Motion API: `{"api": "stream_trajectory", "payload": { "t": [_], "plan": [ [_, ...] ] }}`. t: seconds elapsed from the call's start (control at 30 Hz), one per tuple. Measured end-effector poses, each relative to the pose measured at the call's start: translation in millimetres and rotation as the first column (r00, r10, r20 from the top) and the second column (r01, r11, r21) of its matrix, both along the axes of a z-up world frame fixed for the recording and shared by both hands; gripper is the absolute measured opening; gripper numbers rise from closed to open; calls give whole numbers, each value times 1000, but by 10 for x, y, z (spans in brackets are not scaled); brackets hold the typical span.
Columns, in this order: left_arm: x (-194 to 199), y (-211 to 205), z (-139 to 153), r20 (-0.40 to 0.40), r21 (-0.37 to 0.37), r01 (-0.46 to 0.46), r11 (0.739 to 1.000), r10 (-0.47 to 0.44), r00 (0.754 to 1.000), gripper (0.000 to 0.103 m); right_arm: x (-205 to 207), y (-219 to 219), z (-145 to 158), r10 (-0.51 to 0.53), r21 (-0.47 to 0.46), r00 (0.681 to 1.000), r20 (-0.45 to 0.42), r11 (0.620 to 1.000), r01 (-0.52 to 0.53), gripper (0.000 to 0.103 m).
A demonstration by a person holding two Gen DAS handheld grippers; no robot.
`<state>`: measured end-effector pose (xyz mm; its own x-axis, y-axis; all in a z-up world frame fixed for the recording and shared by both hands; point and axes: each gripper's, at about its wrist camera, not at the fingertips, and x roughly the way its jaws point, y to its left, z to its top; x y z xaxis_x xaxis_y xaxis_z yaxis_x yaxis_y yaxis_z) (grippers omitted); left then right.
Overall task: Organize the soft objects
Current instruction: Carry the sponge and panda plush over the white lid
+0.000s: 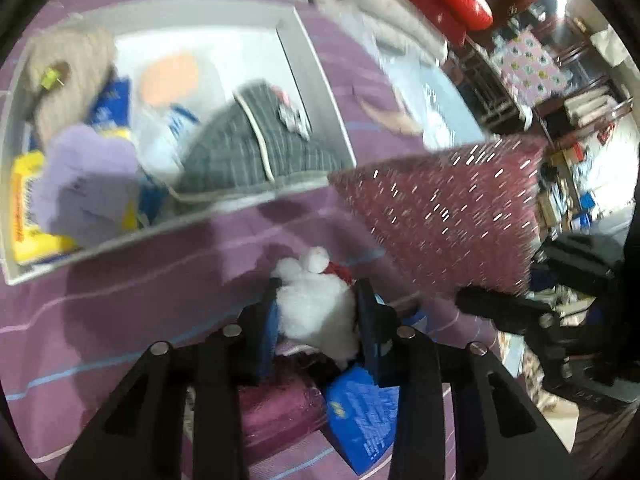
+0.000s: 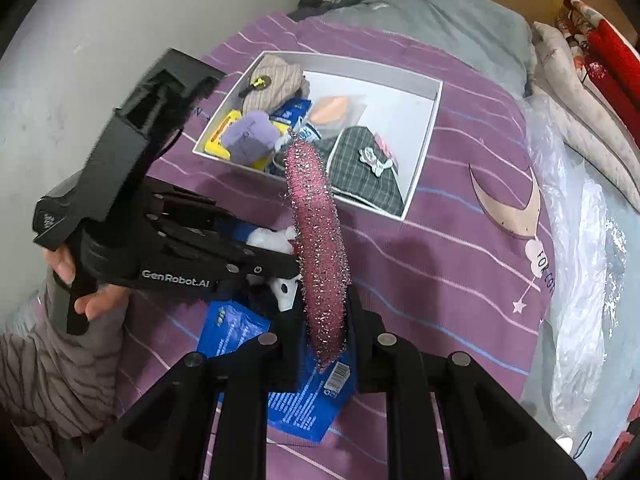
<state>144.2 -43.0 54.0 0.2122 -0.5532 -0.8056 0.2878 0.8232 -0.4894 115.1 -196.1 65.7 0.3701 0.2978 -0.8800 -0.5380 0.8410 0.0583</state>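
My right claw [image 2: 325, 320] was clenched on a pink glittery sponge [image 2: 318, 240], which stood up out of the jaws and leaned toward the box. Under it on the purple striped bedspread [image 2: 440, 264] lay a blue packet [image 2: 240, 328]. My left claw [image 1: 316, 304] had a white fluffy toy [image 1: 316, 300] between its fingers; the pads sat against its sides, so I took it as gripped, though the picture was blurred. From the right camera that claw came in from the left, held by my hand [image 2: 92, 300] in a grey striped sleeve [image 2: 52, 380]. Farther off sat the white box [image 2: 424, 152], holding a grey plaid cloth [image 2: 360, 168], a lilac soft block [image 2: 252, 136], a beige striped cloth [image 2: 280, 76], a yellow packet [image 2: 220, 140] and a peach pad [image 2: 332, 112]. Beyond lay a grey pillow [image 2: 440, 20].
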Motion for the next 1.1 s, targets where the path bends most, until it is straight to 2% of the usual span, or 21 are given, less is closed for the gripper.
{"api": "stream_trajectory", "payload": {
  "t": [0.13, 0.3, 0.47, 0.6, 0.73, 0.8, 0.93, 1.1],
  "plan": [
    [6, 154, 112, 57, -58, -61, 996, 64, 996, 38, 32, 54, 46, -2, 48, 1000, 5, 999, 1, 15],
    [30, 386, 197, 118, -107, -170, 980, 183, 976, 38, 83, 151, 103, -10, 67, 999, 46, 998, 7, 15],
    [56, 473, 229, 161, -114, -245, 963, 261, 952, 38, 217, 223, 124, -38, 130, 998, 48, 991, 31, 15],
    [124, 500, 266, 202, -109, -289, 951, 306, 930, 38, 320, 276, 99, -50, 142, 998, 41, 989, 44, 15],
    [141, 625, 347, 289, -108, -380, 919, 394, 872, 38, 479, 320, 82, -75, 170, 997, 28, 983, 69, 15],
    [138, 765, 362, 307, -126, -412, 903, 430, 849, 38, 565, 323, 106, -91, 197, 995, 29, 977, 84, 15],
    [208, 925, 322, 293, -176, -471, 865, 502, 814, 38, 755, 287, 160, -138, 277, 990, 12, 952, 129, 15],
    [303, 996, 242, 282, -195, -527, 827, 562, 778, 38, 1017, 205, 106, -208, 355, 976, -60, 910, 216, 15]
  ]
}}
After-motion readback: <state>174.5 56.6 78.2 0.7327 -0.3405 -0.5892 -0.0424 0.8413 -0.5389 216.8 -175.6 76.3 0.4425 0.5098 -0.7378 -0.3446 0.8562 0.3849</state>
